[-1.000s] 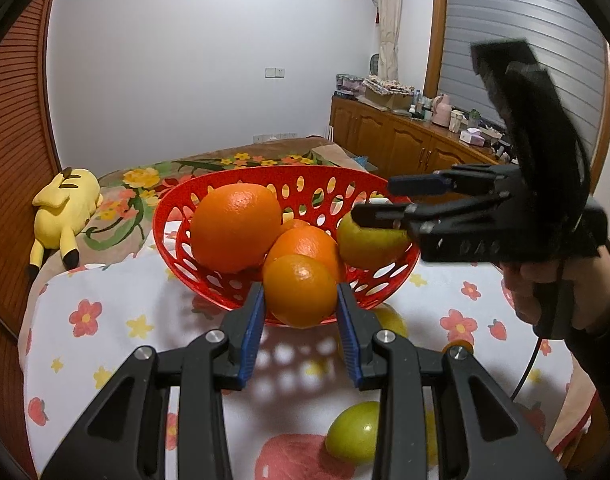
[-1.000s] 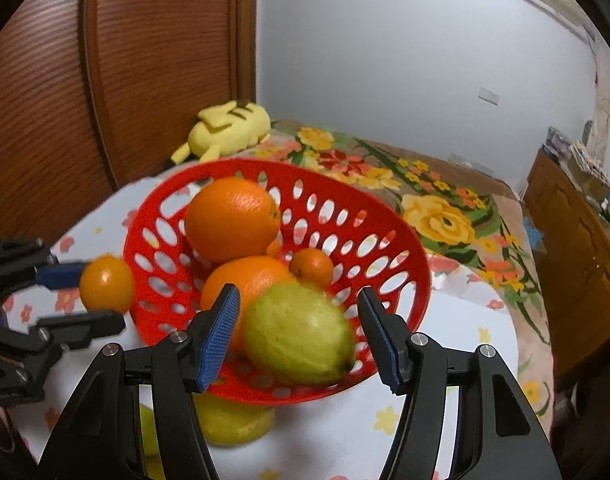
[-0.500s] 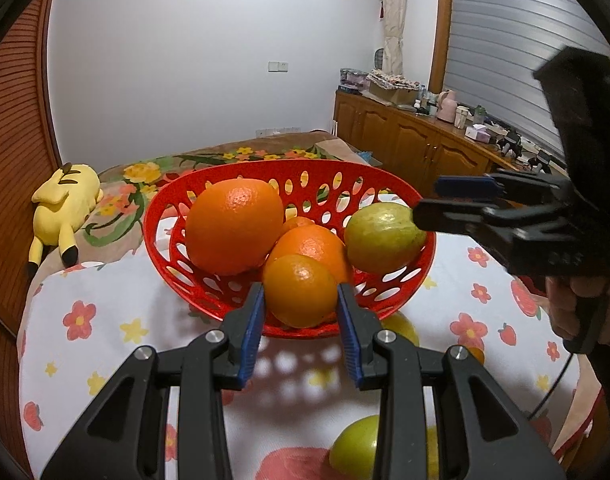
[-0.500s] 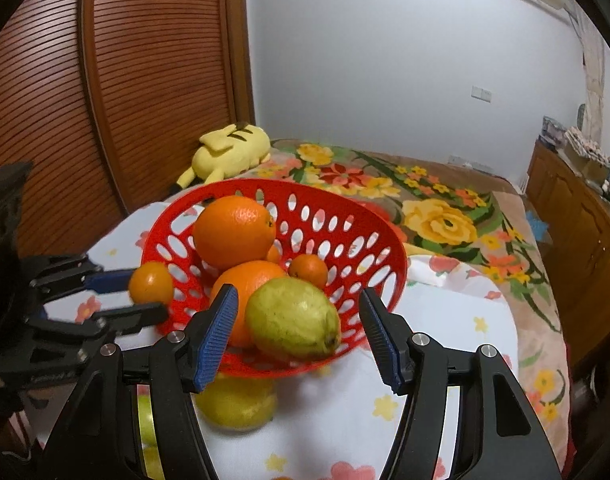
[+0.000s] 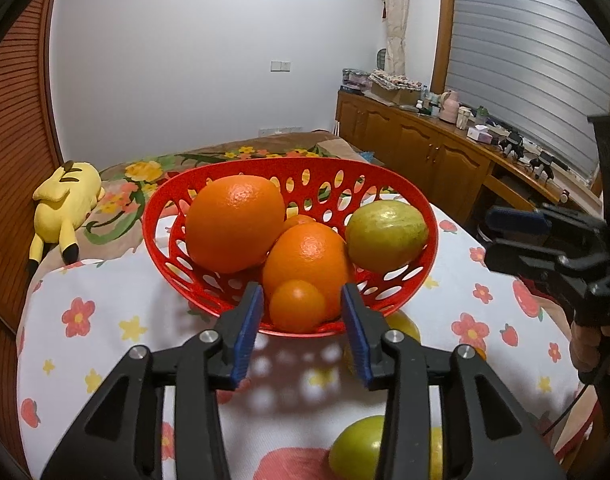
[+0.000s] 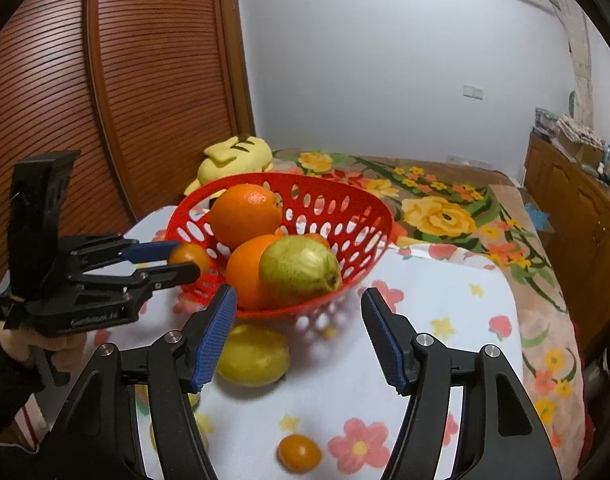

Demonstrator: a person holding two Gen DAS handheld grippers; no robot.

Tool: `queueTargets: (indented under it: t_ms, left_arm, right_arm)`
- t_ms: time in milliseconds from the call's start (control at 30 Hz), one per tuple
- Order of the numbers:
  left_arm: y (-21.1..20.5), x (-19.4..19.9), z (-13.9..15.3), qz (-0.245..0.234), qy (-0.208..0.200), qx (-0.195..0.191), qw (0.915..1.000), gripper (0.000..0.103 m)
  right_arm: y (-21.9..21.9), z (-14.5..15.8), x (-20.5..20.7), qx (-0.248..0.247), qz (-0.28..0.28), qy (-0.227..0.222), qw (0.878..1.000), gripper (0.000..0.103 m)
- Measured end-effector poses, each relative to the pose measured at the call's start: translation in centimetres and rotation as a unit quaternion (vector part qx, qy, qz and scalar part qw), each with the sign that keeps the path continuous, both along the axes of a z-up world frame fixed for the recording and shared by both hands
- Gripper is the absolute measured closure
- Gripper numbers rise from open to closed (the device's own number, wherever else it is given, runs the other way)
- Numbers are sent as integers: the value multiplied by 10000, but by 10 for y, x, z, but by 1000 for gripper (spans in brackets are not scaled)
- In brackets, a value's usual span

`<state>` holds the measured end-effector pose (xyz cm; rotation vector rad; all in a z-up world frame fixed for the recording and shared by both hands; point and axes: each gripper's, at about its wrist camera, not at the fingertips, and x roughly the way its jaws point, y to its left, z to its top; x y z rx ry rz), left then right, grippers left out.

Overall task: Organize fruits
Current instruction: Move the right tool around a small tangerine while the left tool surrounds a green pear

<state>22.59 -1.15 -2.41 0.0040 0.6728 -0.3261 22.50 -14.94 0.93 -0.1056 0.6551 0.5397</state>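
Note:
A red perforated basket (image 5: 385, 184) (image 6: 357, 204) holds two big oranges (image 5: 235, 222) (image 5: 307, 258), a small one behind, and a green-yellow citrus (image 5: 387, 234) (image 6: 299, 266). My left gripper (image 5: 301, 320) (image 6: 177, 258) has opened at the basket's near rim; a small orange (image 5: 297, 306) (image 6: 189, 256) sits between its blue pads, apparently no longer squeezed. My right gripper (image 6: 299, 330) (image 5: 513, 232) is open and empty, drawn back from the basket. A lemon (image 6: 253, 354) lies under the basket's edge and a small orange (image 6: 299, 452) on the cloth.
The table has a white flowered cloth (image 5: 105, 320). A green fruit (image 5: 357, 450) lies near the front edge. A yellow plush toy (image 5: 63, 204) lies on the bed behind. A wooden sideboard (image 5: 445, 152) stands at the right, a slatted wardrobe (image 6: 105, 100) at the left.
My right gripper let go of the green-yellow citrus in the basket and drew back. My left gripper carried the small orange to the basket rim and its jaws spread wider.

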Motion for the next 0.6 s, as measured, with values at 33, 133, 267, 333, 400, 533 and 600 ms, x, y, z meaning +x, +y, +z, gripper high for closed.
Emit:
queueTargets:
  t_ms: [33, 133, 267, 333, 400, 533, 600]
  left_arm:
    - [1, -2, 1, 14, -13, -6, 10000, 56]
    - [4, -13, 2, 10, -43, -80, 10000, 53]
    - [6, -31, 1, -16, -62, -161, 9998, 49]
    - [6, -40, -3, -44, -38, -165, 9998, 48]
    - [4, -47, -7, -81, -12, -159, 9998, 48]
    - [2, -59, -16, -115, 60, -234, 9996, 48]
    - [0, -64, -21, -123, 125, -282, 9994, 47]
  right_arm:
    - [-2, -1, -3, 31, -19, -2, 10000, 35]
    - [-10, -5, -16, 121, -113, -1, 9999, 33]
    - [-16, -16, -32, 147, -186, 34, 9997, 33]
    - [-18, -22, -40, 108, -227, 64, 9997, 32]
    - [-21, -28, -47, 112, -262, 85, 9996, 32]
    - [-24, -38, -54, 120, -377, 154, 9991, 32]
    - [-25, -46, -55, 136, -367, 245, 9989, 32]
